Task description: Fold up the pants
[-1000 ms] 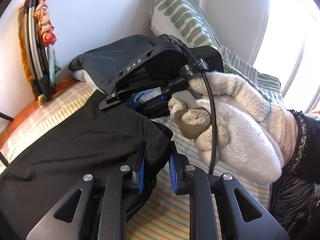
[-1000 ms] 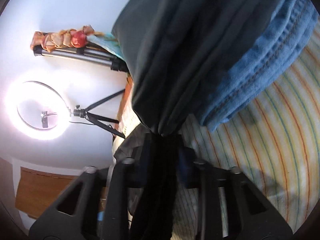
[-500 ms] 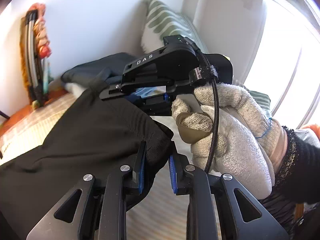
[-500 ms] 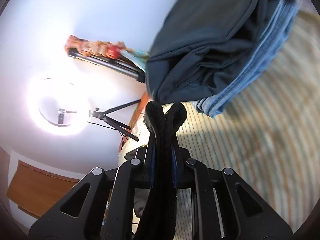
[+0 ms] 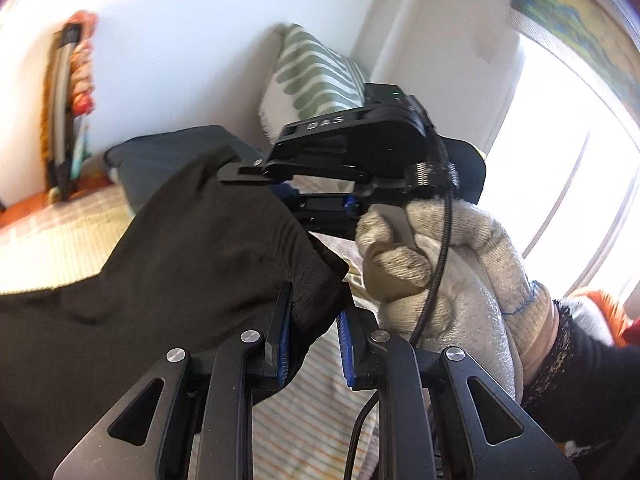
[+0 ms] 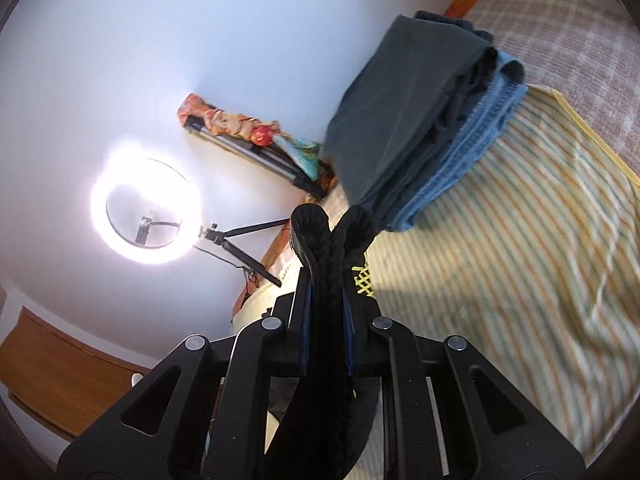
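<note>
A bunched edge of the black pants (image 5: 168,280) is pinched between the blue pads of the left tongs (image 5: 313,334), the cloth draped away to the left and held up off the striped bedspread (image 5: 316,412). Just ahead, the right tongs (image 5: 320,204) are seen from the side, gripped by a gloved hand (image 5: 444,276), with a black cable (image 5: 438,256) running down across the glove. In the right wrist view, the right tongs (image 6: 326,320) are clamped on a thick doubled fold of the same black pants (image 6: 324,240), two rounded lobes of fabric poking out past the tips. Beyond them, a stack of folded clothes (image 6: 416,120) is lying on the bed, a dark grey garment on top and blue denim (image 6: 464,160) underneath, its edge resting on the bedspread. A lit ring light (image 6: 140,206) on a small tripod is seen against the white wall, and a folded stand wrapped in patterned cloth (image 6: 236,124) is leaned beside the stack. A green-and-white patterned pillow (image 5: 316,80) is propped in the corner beside a bright window (image 5: 580,200).
</note>
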`<state>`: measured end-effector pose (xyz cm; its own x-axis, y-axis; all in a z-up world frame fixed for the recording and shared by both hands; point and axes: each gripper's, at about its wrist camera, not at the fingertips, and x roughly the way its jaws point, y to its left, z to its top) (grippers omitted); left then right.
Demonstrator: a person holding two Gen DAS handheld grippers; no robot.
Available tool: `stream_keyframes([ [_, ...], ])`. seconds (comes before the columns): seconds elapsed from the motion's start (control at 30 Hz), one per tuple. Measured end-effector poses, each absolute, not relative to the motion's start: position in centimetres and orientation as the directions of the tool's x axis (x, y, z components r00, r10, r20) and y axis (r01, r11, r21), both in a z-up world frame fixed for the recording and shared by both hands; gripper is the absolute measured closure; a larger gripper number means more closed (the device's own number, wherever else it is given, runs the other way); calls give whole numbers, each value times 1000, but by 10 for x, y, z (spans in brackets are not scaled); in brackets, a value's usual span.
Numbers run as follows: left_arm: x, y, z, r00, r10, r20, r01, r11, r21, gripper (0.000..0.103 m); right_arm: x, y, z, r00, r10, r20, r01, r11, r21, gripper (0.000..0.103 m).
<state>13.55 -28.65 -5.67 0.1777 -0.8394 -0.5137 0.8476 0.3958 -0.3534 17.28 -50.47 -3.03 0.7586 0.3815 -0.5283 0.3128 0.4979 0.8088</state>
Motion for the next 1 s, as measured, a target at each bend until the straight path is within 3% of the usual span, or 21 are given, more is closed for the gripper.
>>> stream_keyframes([
  [0.43,156,-157,-46,352,-812,-465,739,546,-395,85,238,-377,3,710,440,-550,189,633,751,89],
  [1.0,217,-37,-116,433,-716,-547,538,692,-481,85,330,-235,-79,537,465,-704,218,729,648,89],
])
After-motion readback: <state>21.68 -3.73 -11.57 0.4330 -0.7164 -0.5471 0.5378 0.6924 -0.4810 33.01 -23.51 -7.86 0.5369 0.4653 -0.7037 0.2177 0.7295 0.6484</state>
